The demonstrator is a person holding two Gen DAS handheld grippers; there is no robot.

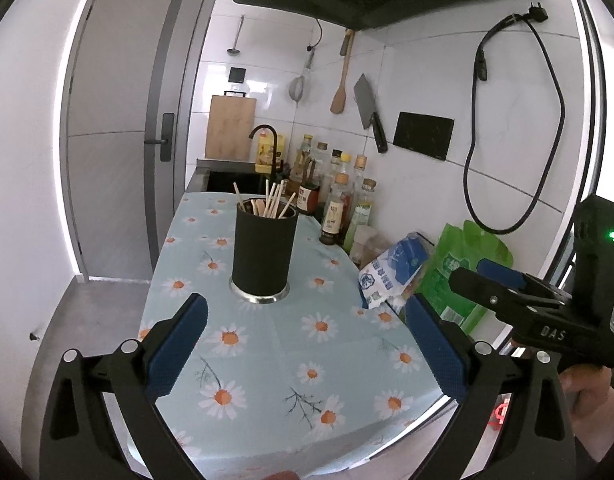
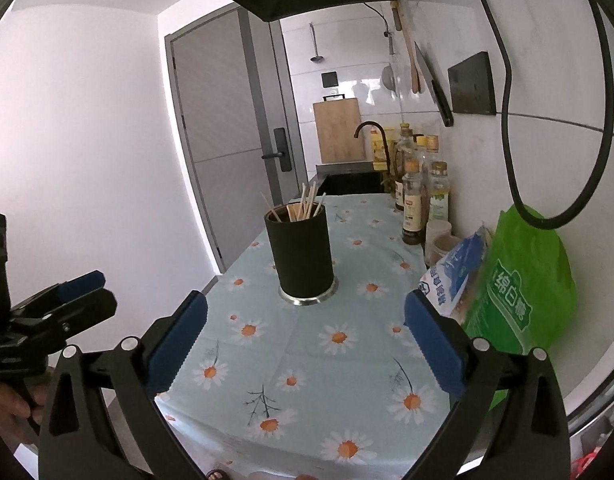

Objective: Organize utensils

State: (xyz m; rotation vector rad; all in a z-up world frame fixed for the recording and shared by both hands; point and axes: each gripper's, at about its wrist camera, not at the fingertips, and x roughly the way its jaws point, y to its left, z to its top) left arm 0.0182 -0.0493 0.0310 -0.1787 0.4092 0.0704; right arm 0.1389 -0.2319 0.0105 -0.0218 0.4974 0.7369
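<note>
On tablecloth [image 1: 267, 344]: holder [image 1: 264, 249], seemingly chopsticks [image 1: 273, 201].

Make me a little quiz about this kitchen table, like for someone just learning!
1. True or false: both grippers are holding chopsticks.
2. What stands in the black holder?
3. The green bag is: A) in the sink, B) by the wall on the tablecloth's right, C) hanging up.

Key:
1. False; the left gripper and right gripper are open and empty.
2. Wooden chopsticks.
3. B.
</note>
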